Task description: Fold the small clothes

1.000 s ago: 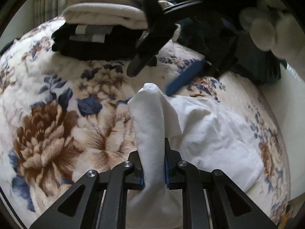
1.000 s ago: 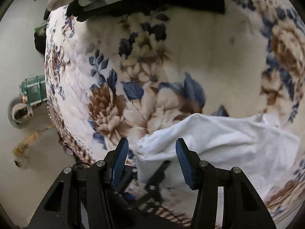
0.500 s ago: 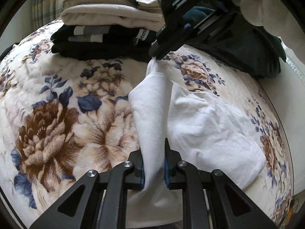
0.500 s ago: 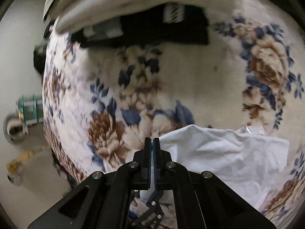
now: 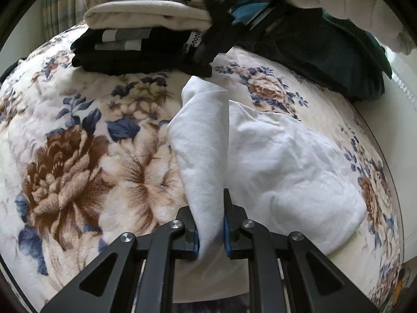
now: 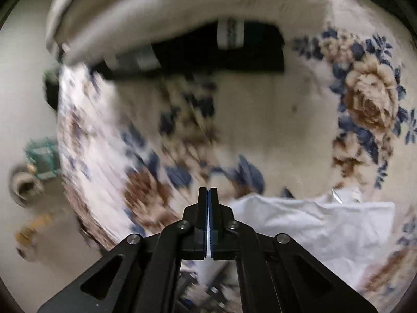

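Right claw [image 6: 209,208] has gone from spread to pressed together on the far corner of the white garment [image 5: 286,161], lifting it toward the folded clothes stack [image 5: 146,23]. Left claw [image 5: 210,234] pinches the near edge. Garment lies on the floral blanket [image 5: 78,156], one strip stretched taut between both claws.
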Available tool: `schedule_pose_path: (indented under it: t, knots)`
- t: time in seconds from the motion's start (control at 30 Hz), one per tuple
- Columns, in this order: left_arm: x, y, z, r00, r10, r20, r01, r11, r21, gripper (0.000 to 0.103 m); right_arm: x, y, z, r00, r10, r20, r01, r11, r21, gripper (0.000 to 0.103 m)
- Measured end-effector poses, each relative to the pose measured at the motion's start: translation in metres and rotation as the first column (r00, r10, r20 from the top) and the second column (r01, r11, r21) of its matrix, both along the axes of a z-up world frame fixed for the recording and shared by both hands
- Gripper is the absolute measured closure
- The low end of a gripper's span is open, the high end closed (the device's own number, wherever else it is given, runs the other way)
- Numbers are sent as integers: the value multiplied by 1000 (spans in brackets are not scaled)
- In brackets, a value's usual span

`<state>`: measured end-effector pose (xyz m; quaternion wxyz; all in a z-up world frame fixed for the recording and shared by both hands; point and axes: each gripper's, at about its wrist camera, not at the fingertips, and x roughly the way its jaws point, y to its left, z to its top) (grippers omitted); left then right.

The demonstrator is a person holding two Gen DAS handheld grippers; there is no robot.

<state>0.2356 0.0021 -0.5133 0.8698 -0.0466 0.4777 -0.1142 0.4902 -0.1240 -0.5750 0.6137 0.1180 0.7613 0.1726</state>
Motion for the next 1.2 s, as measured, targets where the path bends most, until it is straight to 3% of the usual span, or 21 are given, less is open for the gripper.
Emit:
schedule_pose_path:
  t: [0.03,0.07,0.13,0.2,0.23,0.27,0.43,0.53,0.6,0.67,0.7,0.77,0.8,0.83,0.9,1.0,1.07,1.17,1.2]
  knots:
    - [0,-2,0,1000,-5,3,5,1000,9,92,-4,6,-2,999,38,-17,-38,999,-12,92]
    - [0,-4,1,1000,-10,4,10,1000,16,92,-10,14,-3,995,96,-26,-97,994,-50,64]
    - [-1,-7,3,1000,-20,11,20,999,29,92,-20,24,-5,988,155,-27,-156,985,-71,39]
    - [-2,-11,5,999,-35,19,34,998,51,92,-30,35,-11,969,245,-42,-248,958,-144,39]
    - [-3,-12,6,999,-42,22,41,997,59,92,-35,38,-14,962,269,-45,-272,945,-181,49]
    - [-3,-14,6,999,-49,23,47,997,65,92,-37,38,-15,962,272,-24,-271,942,-197,99]
    - [-4,-12,8,999,-42,28,41,998,51,92,-36,31,-6,976,202,75,-184,963,-197,98]
    - [-3,-5,6,1000,-20,10,20,1000,24,92,-29,22,-5,992,113,64,-102,983,-151,98]
    - [-2,4,5,1000,10,-9,-10,1000,-14,91,-26,11,-10,1000,-8,28,10,997,-83,98]
    - [3,27,0,995,66,-72,-73,992,-99,86,-21,-1,-21,995,-94,-12,94,996,-7,92]
    - [5,40,-3,989,103,-107,-117,984,-133,79,-21,-3,-25,995,-99,-29,100,995,15,85]
    - [9,73,-6,968,184,-171,-220,950,-222,66,-19,-19,-15,991,-129,19,128,990,51,43]
    - [11,89,-5,958,215,-192,-262,928,-265,55,-22,-24,-10,988,-147,48,145,988,49,37]
    - [14,99,-4,950,238,-203,-289,914,-285,46,-25,-34,-3,985,-160,67,156,986,56,33]
    - [24,118,-2,937,258,-236,-331,872,-360,45,-32,-59,13,976,-172,132,172,985,14,33]
    - [54,122,-7,926,229,-302,-345,838,-423,45,-50,-99,26,960,-181,213,203,975,-88,33]
    - [76,111,-18,922,173,-346,-324,834,-447,45,-67,-128,24,953,-221,206,248,962,-117,33]
    - [110,87,-46,893,99,-439,-312,840,-445,46,-106,-184,8,931,-324,168,349,926,-147,33]
    - [118,84,-53,889,101,-446,-318,838,-443,51,-115,-194,1,926,-343,156,366,919,-150,33]
